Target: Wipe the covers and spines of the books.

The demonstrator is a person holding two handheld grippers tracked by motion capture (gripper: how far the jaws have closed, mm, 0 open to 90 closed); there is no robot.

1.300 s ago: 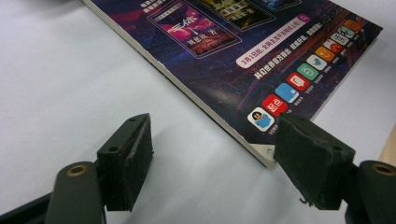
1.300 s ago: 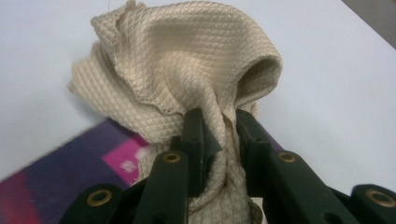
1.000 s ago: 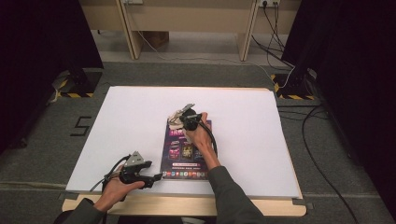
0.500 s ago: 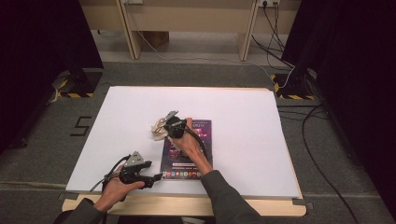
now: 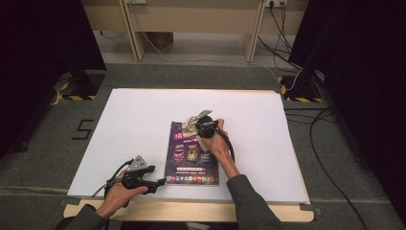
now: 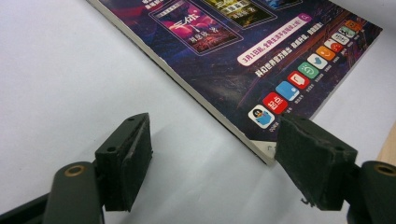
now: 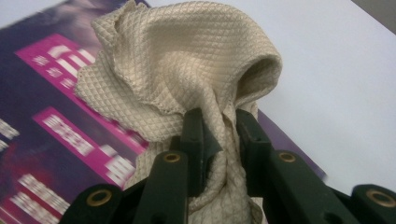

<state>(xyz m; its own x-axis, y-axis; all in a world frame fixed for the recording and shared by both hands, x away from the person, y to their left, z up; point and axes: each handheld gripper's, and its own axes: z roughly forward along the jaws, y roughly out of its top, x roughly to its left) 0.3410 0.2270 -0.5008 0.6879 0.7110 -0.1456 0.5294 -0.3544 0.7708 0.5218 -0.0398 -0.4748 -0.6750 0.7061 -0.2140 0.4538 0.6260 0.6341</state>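
Note:
A dark purple magazine (image 5: 192, 153) with bright app icons lies flat on the white table (image 5: 143, 115). A bunched beige waffle-weave cloth (image 7: 182, 79) rests on the magazine's far end (image 7: 51, 140), and my right gripper (image 7: 219, 135) is shut on its gathered folds. In the high view the cloth (image 5: 187, 125) sits at the magazine's top edge under the right gripper (image 5: 200, 123). My left gripper (image 6: 215, 158) stands open on the table, its jaws on either side of the magazine's near corner (image 6: 268, 151) without touching it. In the high view the left gripper (image 5: 155, 184) lies by the magazine's bottom-left corner.
The table's wooden front edge (image 5: 191, 211) runs just behind both hands. Cables (image 5: 330, 158) trail over the grey floor to the right. Table legs (image 5: 136, 33) and dark curtains stand beyond the far edge. Bare white surface spreads left and right of the magazine.
My right gripper swept the cloth left across the magazine's top end, then back to the right. The left gripper stayed put.

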